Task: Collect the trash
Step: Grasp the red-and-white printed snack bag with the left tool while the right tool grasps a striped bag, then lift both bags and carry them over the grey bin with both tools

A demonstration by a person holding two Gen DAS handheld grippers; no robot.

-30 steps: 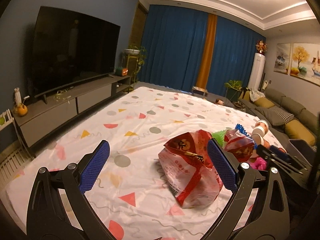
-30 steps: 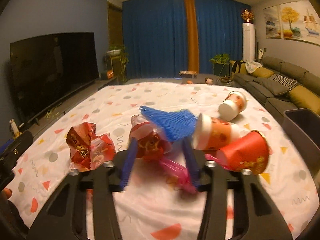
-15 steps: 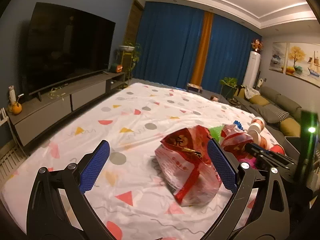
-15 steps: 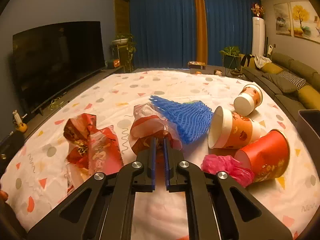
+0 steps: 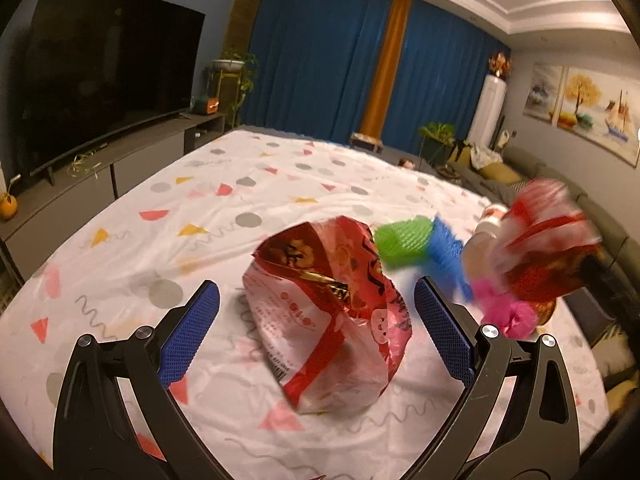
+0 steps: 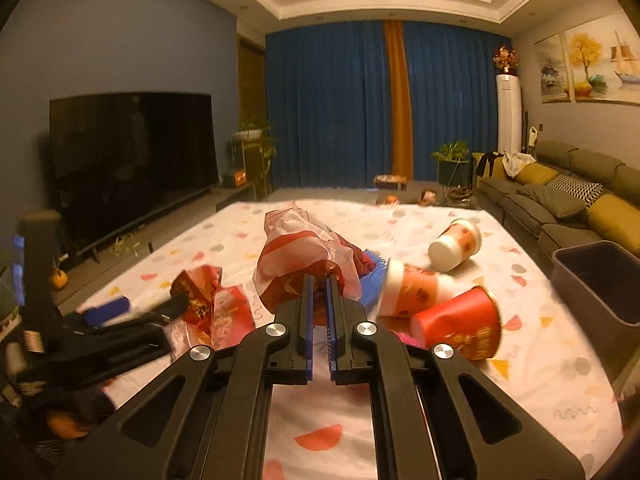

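My right gripper (image 6: 319,280) is shut on a crumpled red and white plastic bag (image 6: 304,248) and holds it lifted above the table; the bag also shows, blurred, in the left wrist view (image 5: 548,236). My left gripper (image 5: 316,304) is open, its pads on either side of a red snack bag (image 5: 328,312) lying on the patterned tablecloth (image 5: 224,208). That snack bag also shows in the right wrist view (image 6: 212,304), with the left gripper (image 6: 120,312) beside it.
Paper cups (image 6: 456,240) (image 6: 412,288), a red cup (image 6: 460,324), blue netting (image 5: 448,256), green netting (image 5: 404,240) and a pink wad (image 5: 504,312) lie on the table. A dark bin (image 6: 600,280) stands at the right edge. A sofa (image 6: 568,200) is beyond it.
My right gripper closed on the red and white plastic bag and has lifted it off the table. My left gripper stayed open and moved closer around the snack bag.
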